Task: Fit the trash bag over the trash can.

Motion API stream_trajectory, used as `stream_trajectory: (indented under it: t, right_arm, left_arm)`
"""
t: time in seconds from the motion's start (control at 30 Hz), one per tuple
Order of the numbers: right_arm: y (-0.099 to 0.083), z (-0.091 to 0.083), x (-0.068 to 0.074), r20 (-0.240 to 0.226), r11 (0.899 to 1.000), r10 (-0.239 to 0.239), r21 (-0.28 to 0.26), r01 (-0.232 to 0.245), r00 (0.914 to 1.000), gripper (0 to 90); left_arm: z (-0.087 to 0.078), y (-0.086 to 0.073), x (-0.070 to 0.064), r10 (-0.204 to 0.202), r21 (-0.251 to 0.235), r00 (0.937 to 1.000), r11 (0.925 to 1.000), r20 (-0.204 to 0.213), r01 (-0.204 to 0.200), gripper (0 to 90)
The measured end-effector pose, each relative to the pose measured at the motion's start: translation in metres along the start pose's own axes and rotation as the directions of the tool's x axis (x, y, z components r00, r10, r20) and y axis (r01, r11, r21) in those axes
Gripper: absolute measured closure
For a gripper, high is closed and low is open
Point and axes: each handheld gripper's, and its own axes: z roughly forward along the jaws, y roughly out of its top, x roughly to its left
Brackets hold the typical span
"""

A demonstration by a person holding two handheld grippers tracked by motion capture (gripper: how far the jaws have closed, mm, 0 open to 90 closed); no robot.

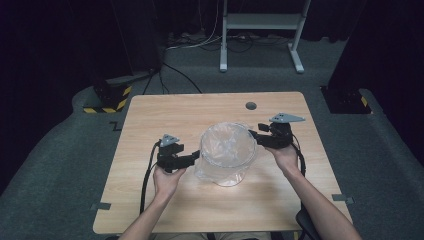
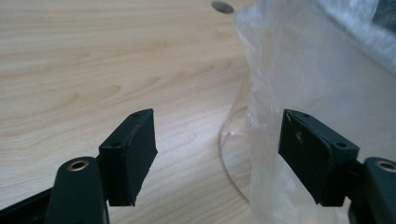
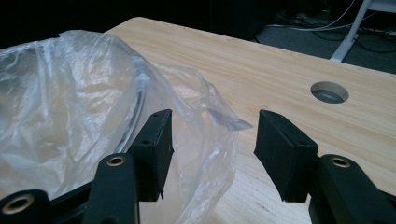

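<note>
Both grippers are standing with jaws spread wide, one at each side of a clear round container (image 1: 227, 150) lined with a thin plastic bag (image 1: 220, 172); the left gripper (image 1: 192, 159) is reaching in from the left, and in the left gripper view its matte black pads (image 2: 133, 151) are gaping, the right-hand one lying against or just in front of the crinkled film (image 2: 299, 93), though contact is hard to judge; the right gripper (image 1: 256, 135) is sitting at the container's far right rim, and in the right gripper view a loose flap of bag (image 3: 205, 121) is hanging between its open jaws, not pinched; the bag is glossy, wrinkled and see-through, so the container wall is showing only as a faint curved edge (image 2: 229, 158); everything is resting mid-table on pale wood-grain board (image 1: 165, 110); farther back a round hole (image 1: 251, 106) is piercing the tabletop; beyond, on grey carpet, white frame legs (image 1: 297, 55) and cables are fading into darkness.
</note>
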Motion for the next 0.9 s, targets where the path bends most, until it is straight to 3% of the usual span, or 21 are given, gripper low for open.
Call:
stream_trajectory:
  t: [0.13,0.33,0.47,0.73,0.9]
  right_arm:
    - [-0.006,-0.006,0.002,0.004,1.000,-0.009,0.012,0.009,1.0000,46.1]
    - [-0.010,-0.020,0.004,0.049,0.999,-0.040,0.000,0.040,0.9980,44.2]
    - [-0.014,-0.030,0.001,0.056,0.999,-0.039,-0.006,0.039,0.9977,43.9]
    - [-0.025,-0.044,-0.010,0.075,1.000,0.000,-0.016,0.001,0.9972,44.0]
    - [-0.034,-0.045,-0.018,0.078,0.999,0.035,-0.006,-0.035,0.9964,43.8]
  left_arm:
    - [0.013,0.001,0.000,0.017,0.066,0.9994,0.9977,-0.030,-0.015,30.1]
    - [0.016,0.001,0.006,-0.003,0.117,1.0000,0.9931,0.006,0.002,29.3]
    - [0.007,0.008,0.014,-0.044,0.075,0.9979,0.9964,0.048,0.041,29.4]
    - [-0.005,0.015,0.029,-0.062,0.007,0.9933,0.9981,0.098,0.062,29.0]
    - [-0.001,0.017,0.037,-0.067,-0.012,0.9949,0.9976,0.075,0.068,29.0]
